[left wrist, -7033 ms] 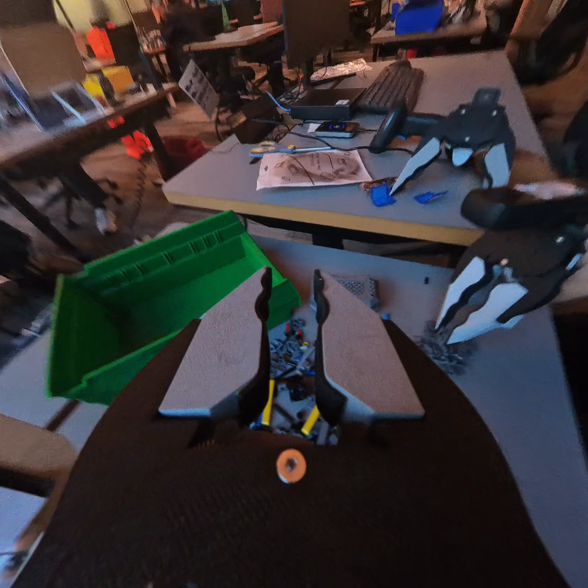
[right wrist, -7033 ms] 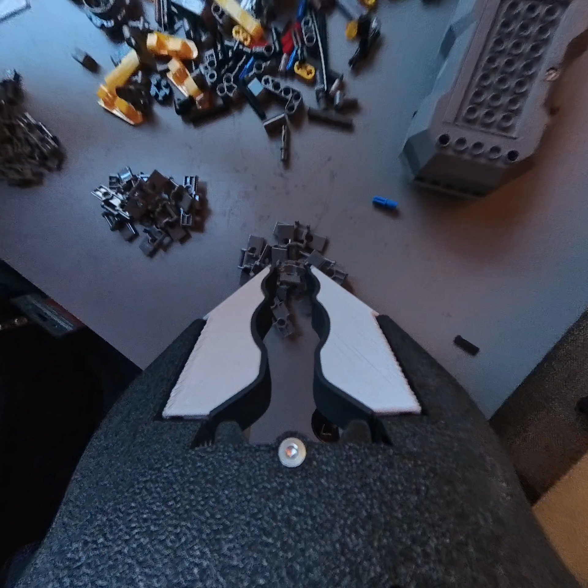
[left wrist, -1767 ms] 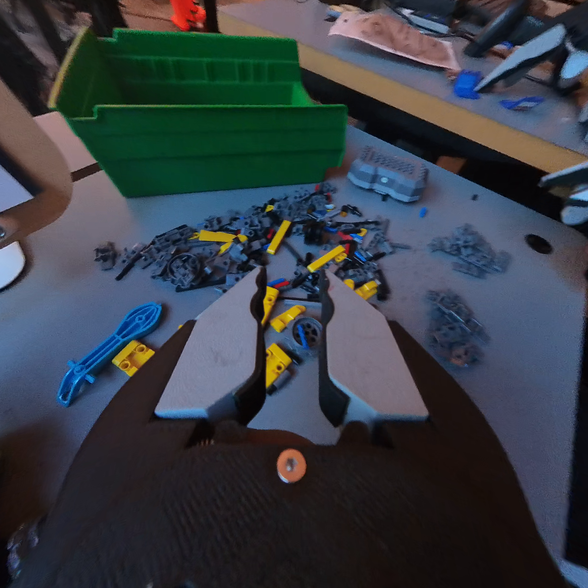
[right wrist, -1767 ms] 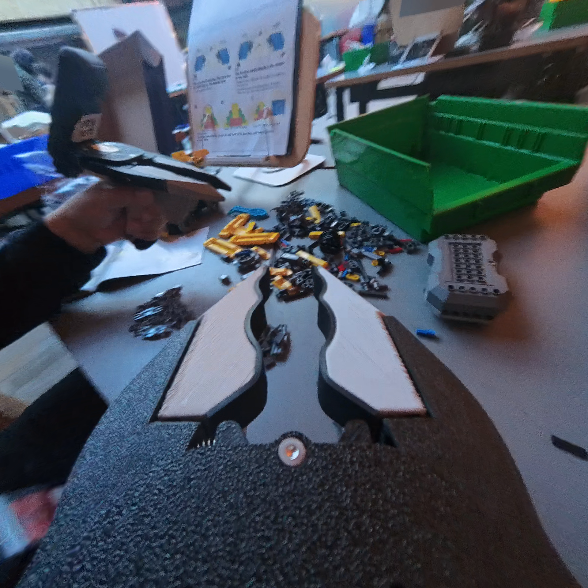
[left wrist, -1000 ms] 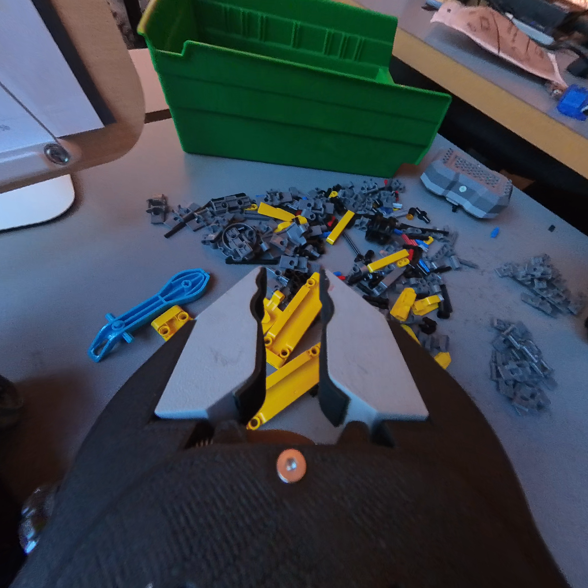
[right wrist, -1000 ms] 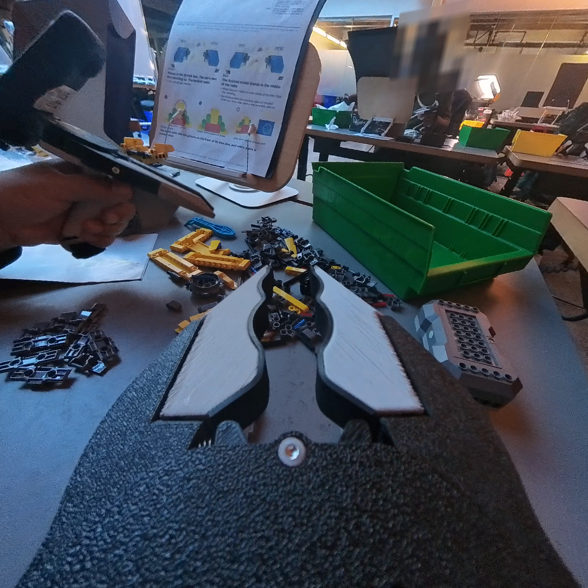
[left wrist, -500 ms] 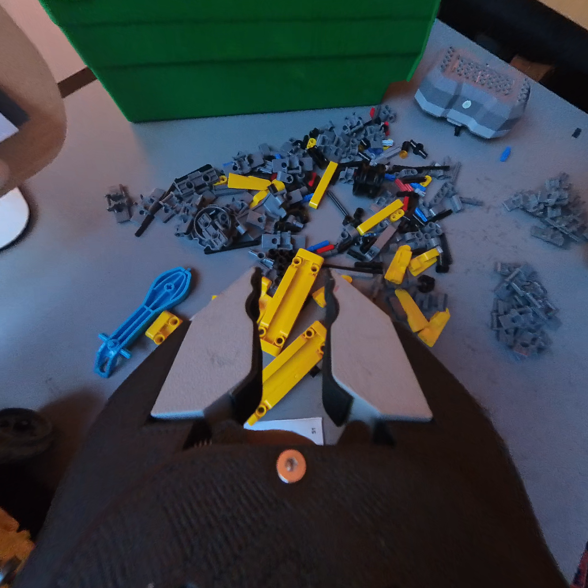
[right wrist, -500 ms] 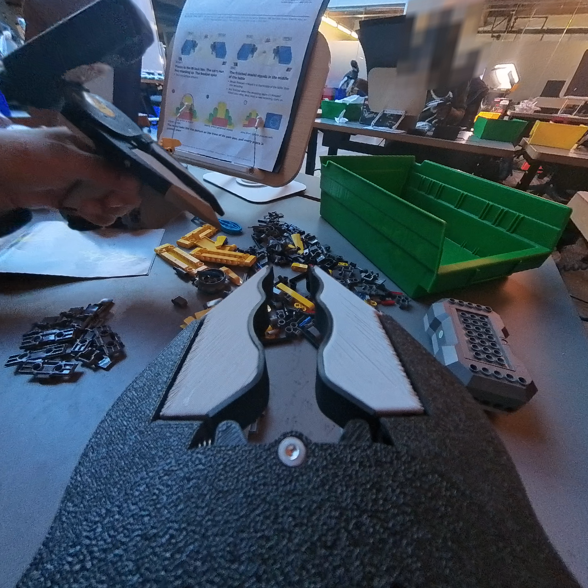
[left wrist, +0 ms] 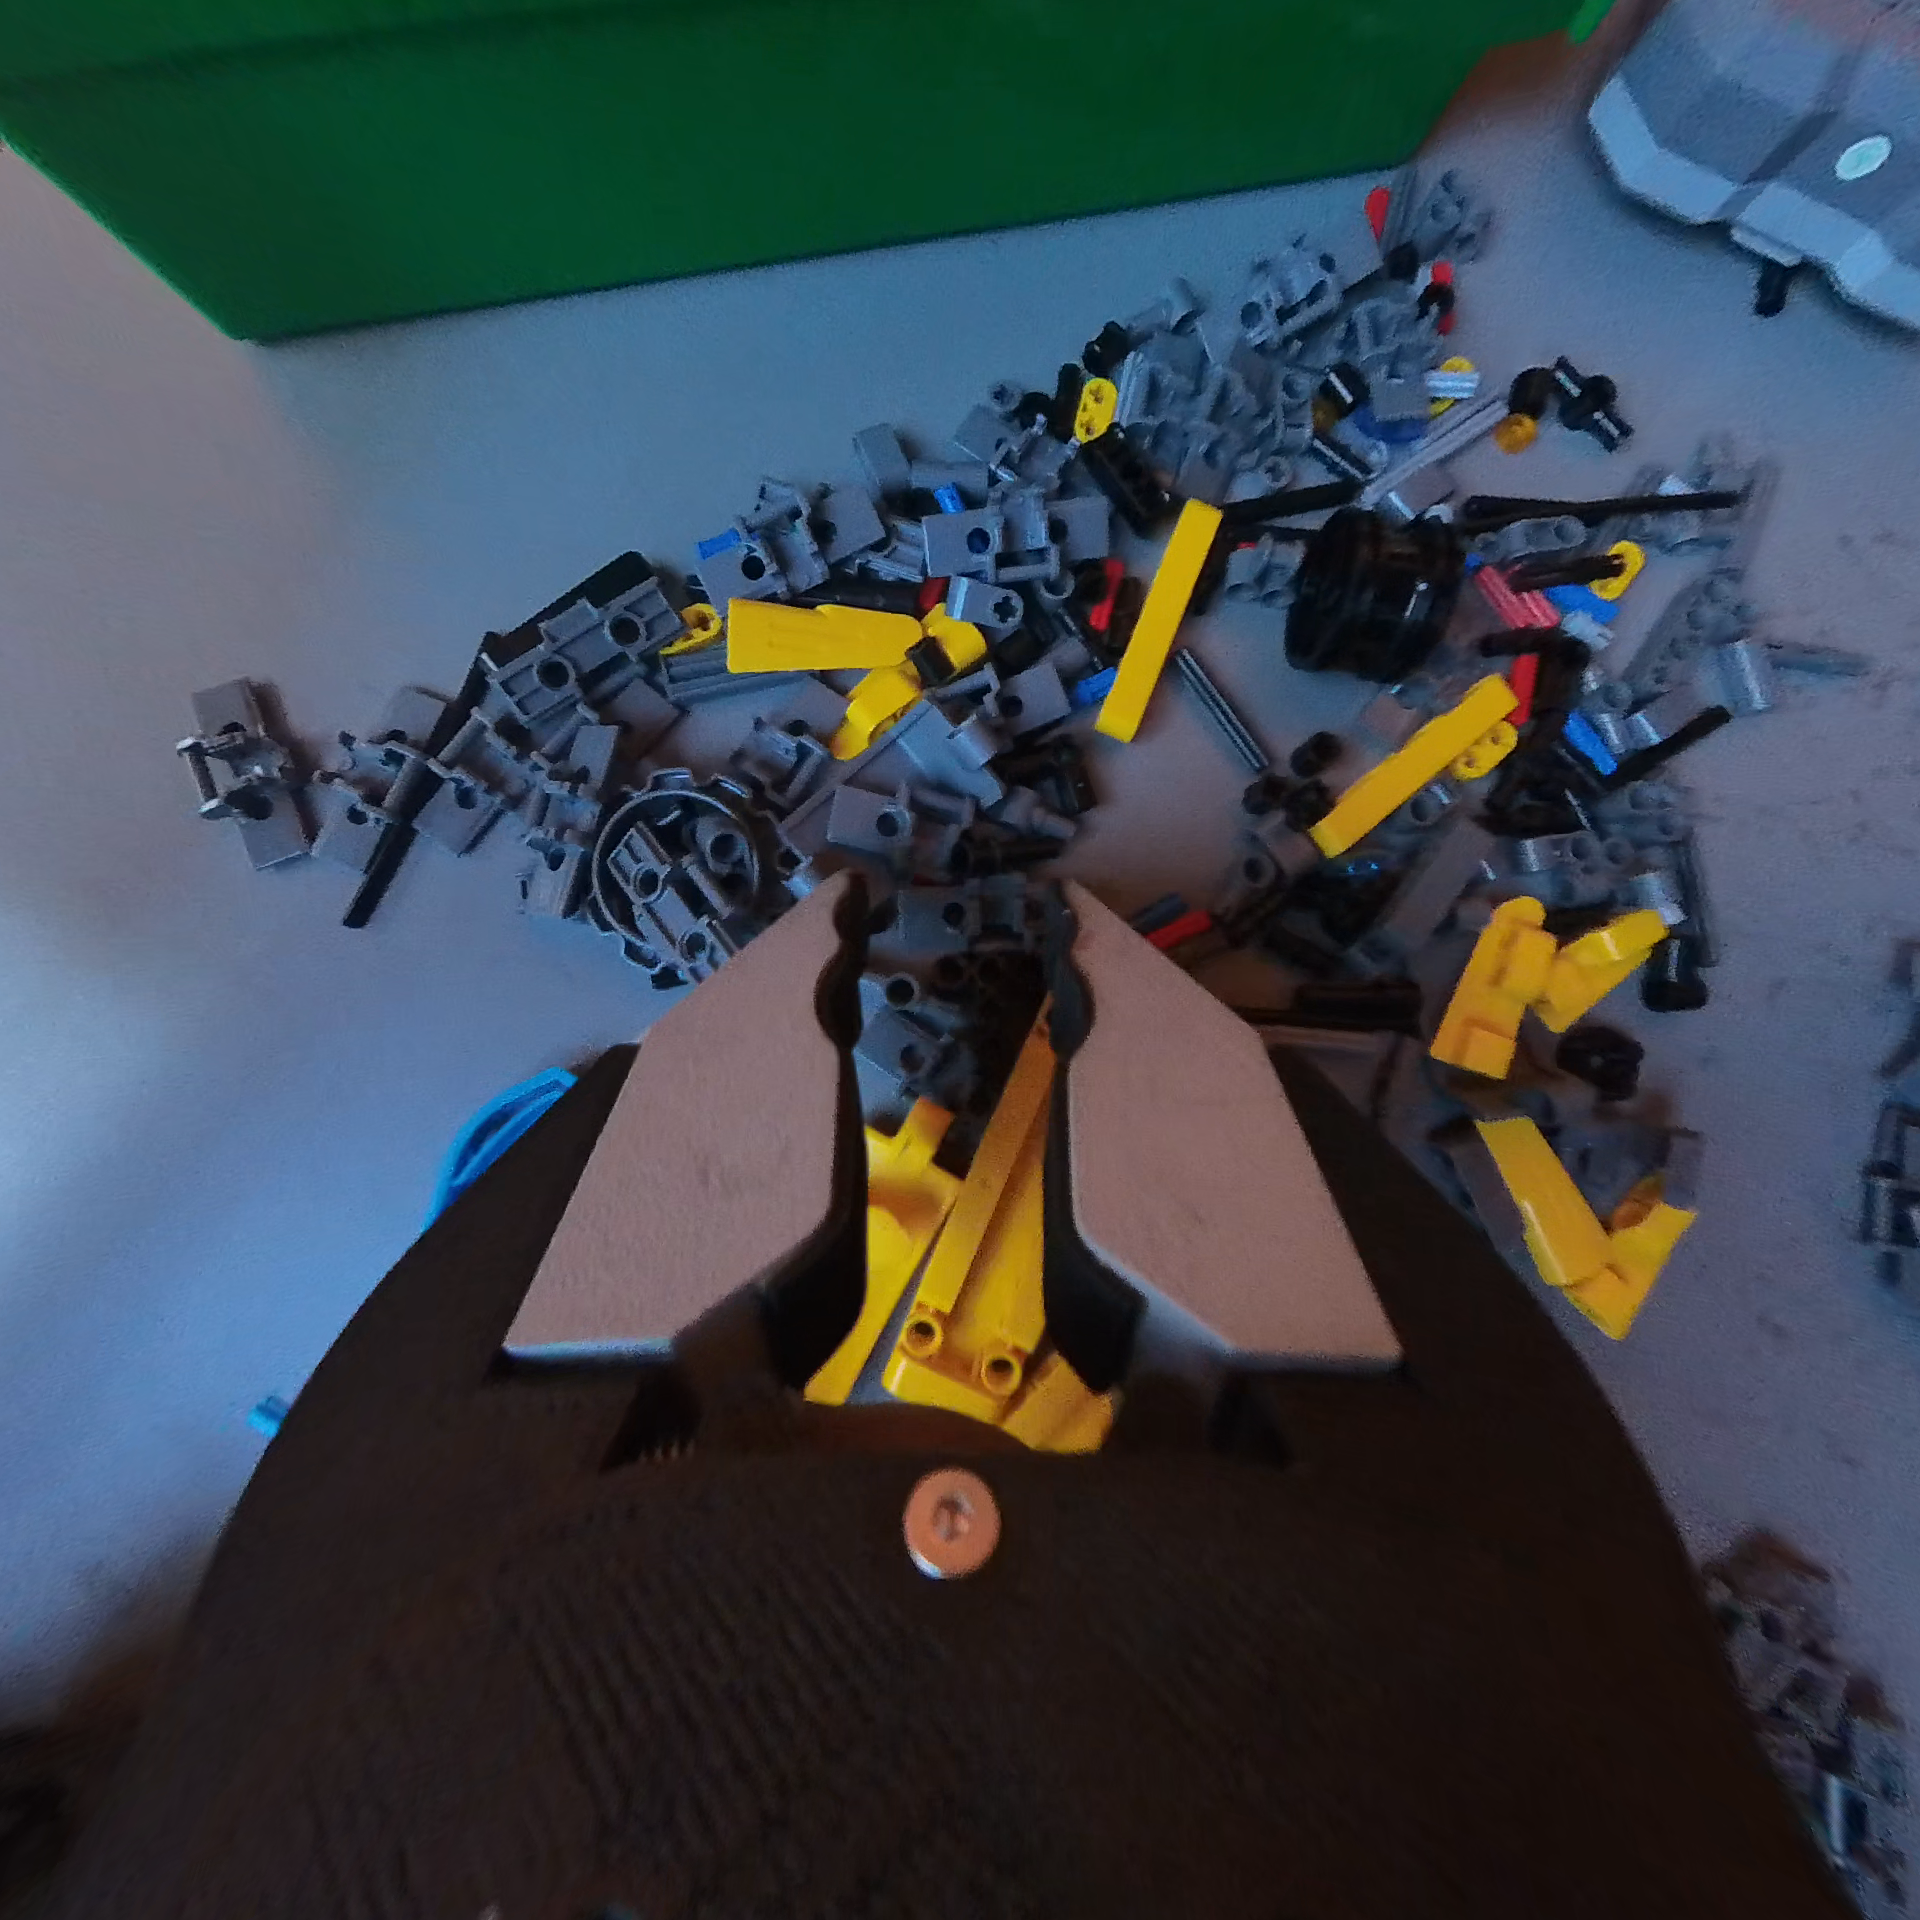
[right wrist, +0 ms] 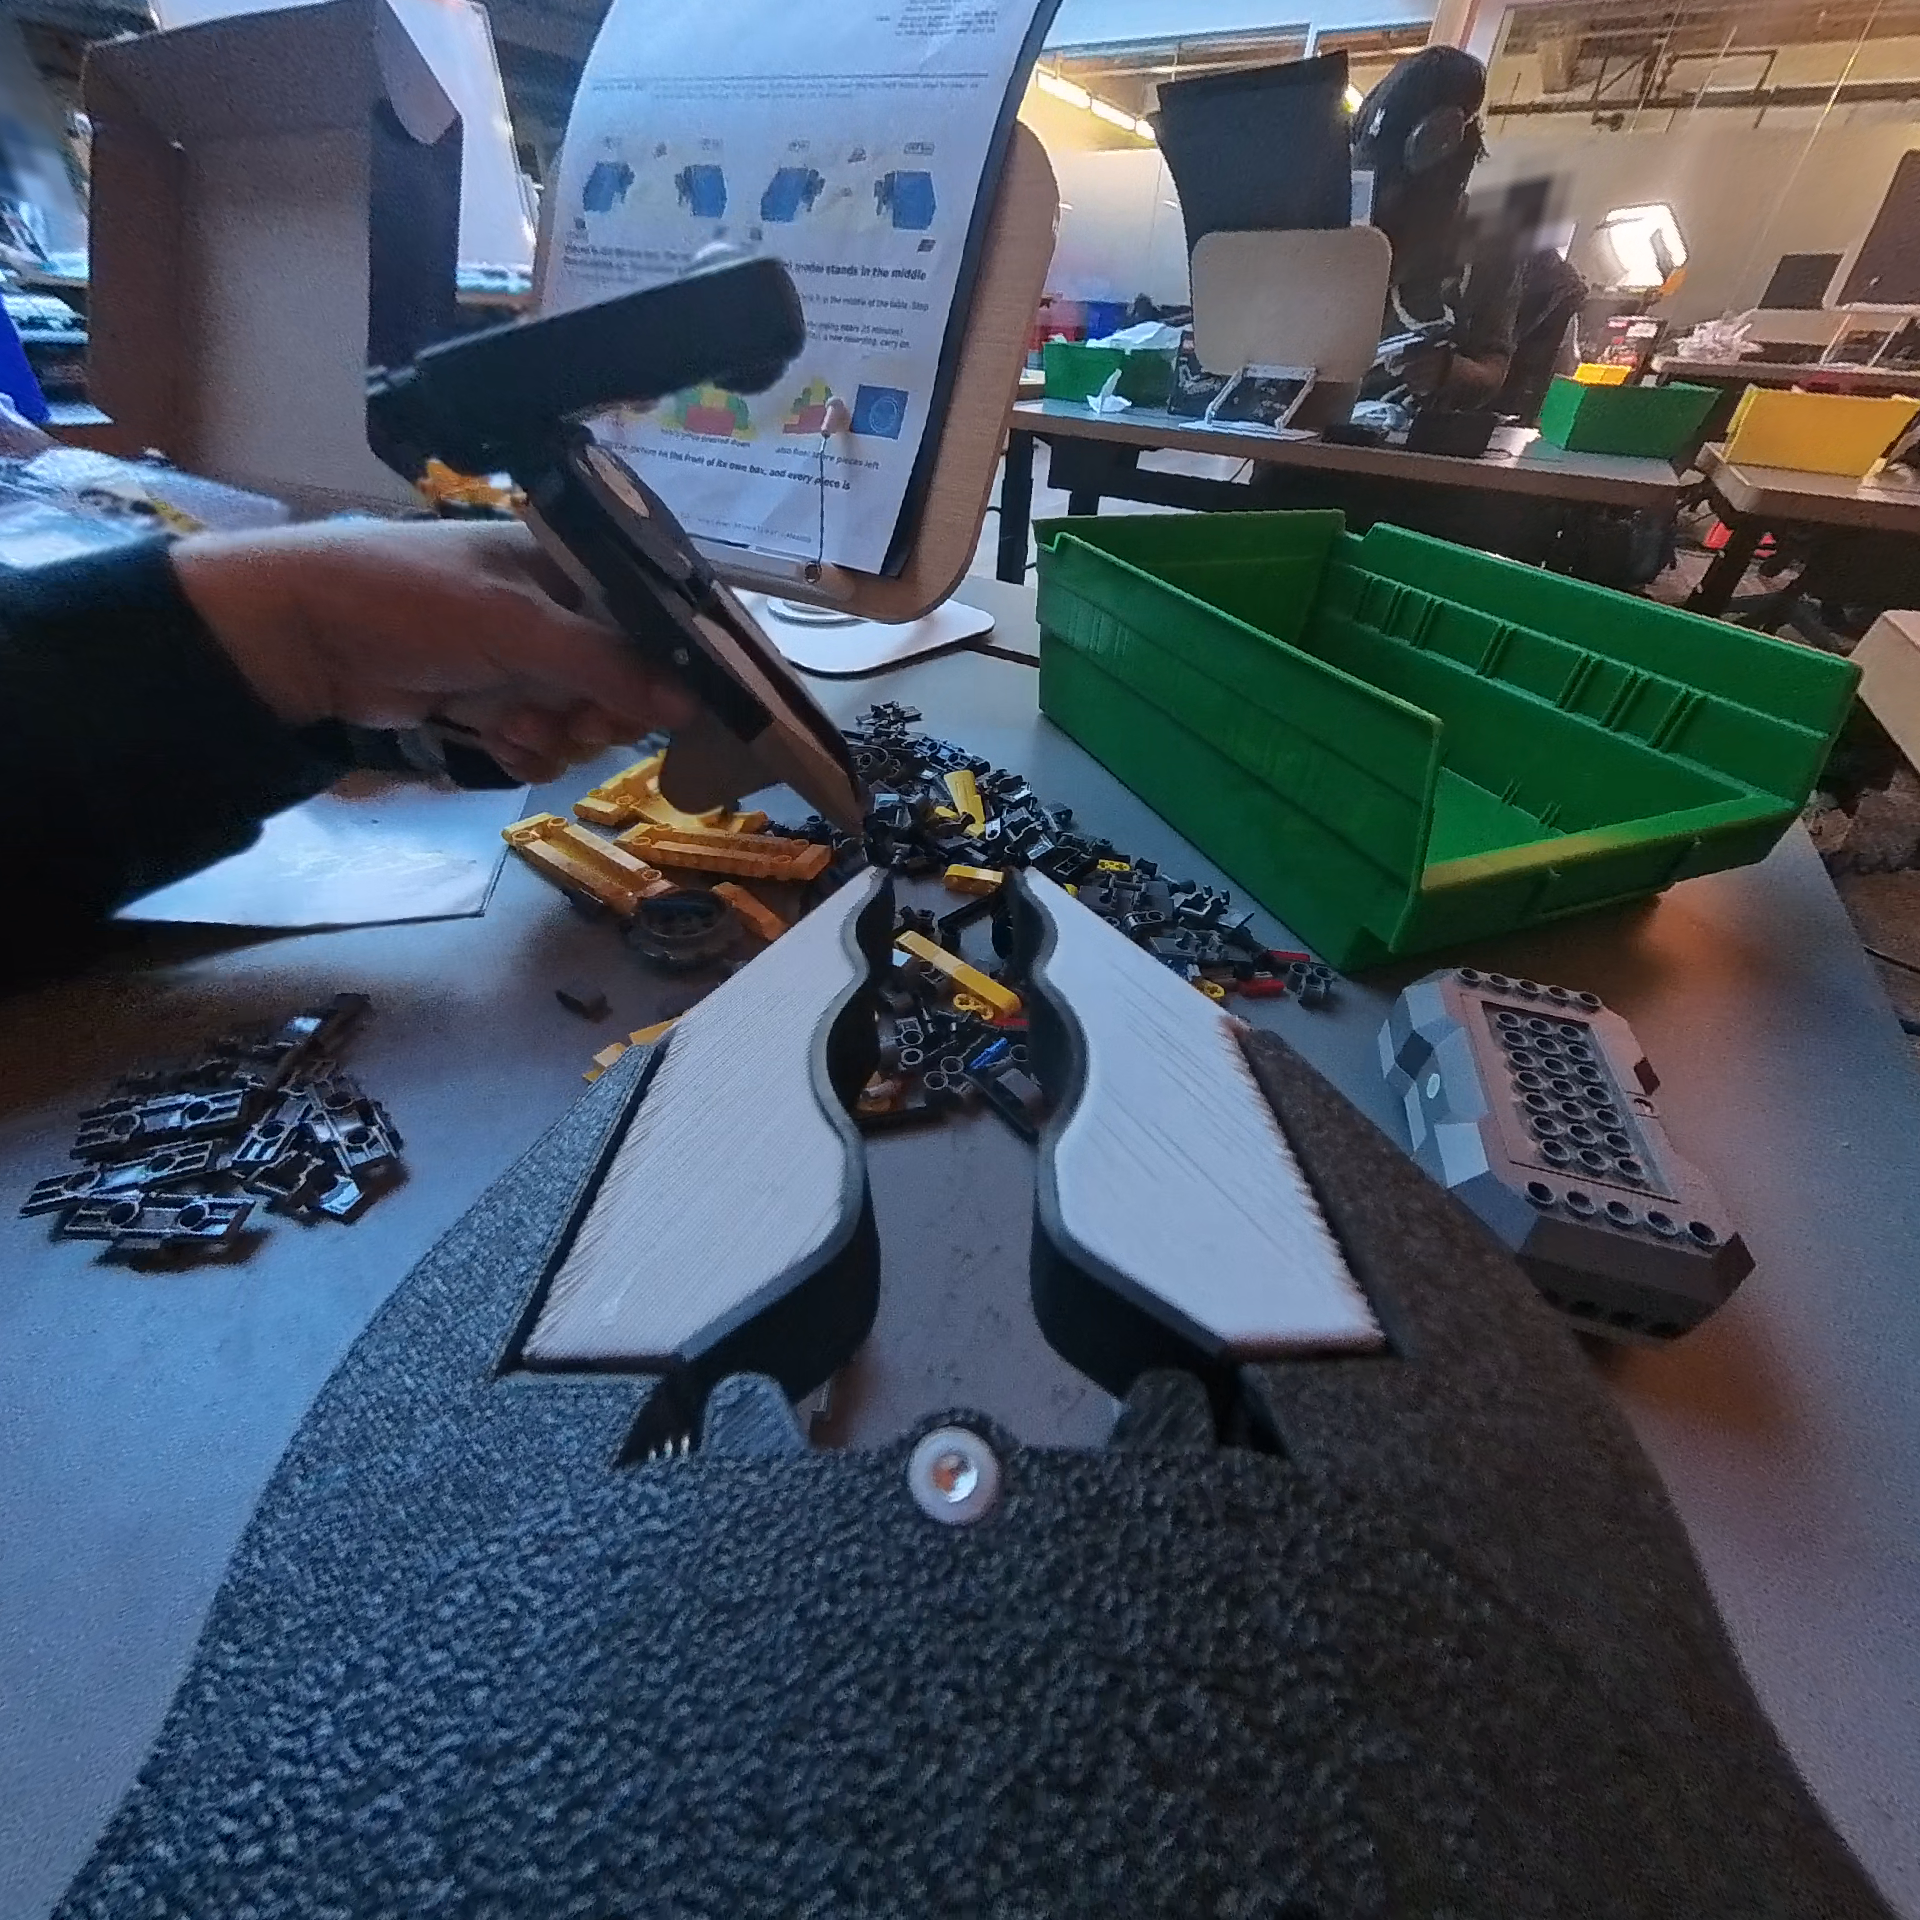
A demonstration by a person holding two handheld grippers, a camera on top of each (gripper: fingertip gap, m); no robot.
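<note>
Building-brick pieces (left wrist: 1039,665) lie heaped on my grey table (right wrist: 1714,1039), mostly unsorted. At left, one small batch of dark flat links (right wrist: 197,1122) sits apart from the heap. My left gripper (left wrist: 951,914), fingers spread and holding nothing, points steeply down into the heap, with yellow beams (left wrist: 987,1226) beneath it. My right gripper (right wrist: 951,894), also spread and empty, hovers near the heap's edge. Rightward, the green bin (right wrist: 1455,748) looks empty, and a grey studded block (right wrist: 1558,1132) lies near it.

On the desk (right wrist: 1714,1455), the loose brick pile (right wrist: 1039,862) lies before the bin (right wrist: 1455,727). A big studded block (right wrist: 1558,1143) sits right of the pile, a small plate heap (right wrist: 208,1132) left, a paper stand (right wrist: 831,312) behind.
</note>
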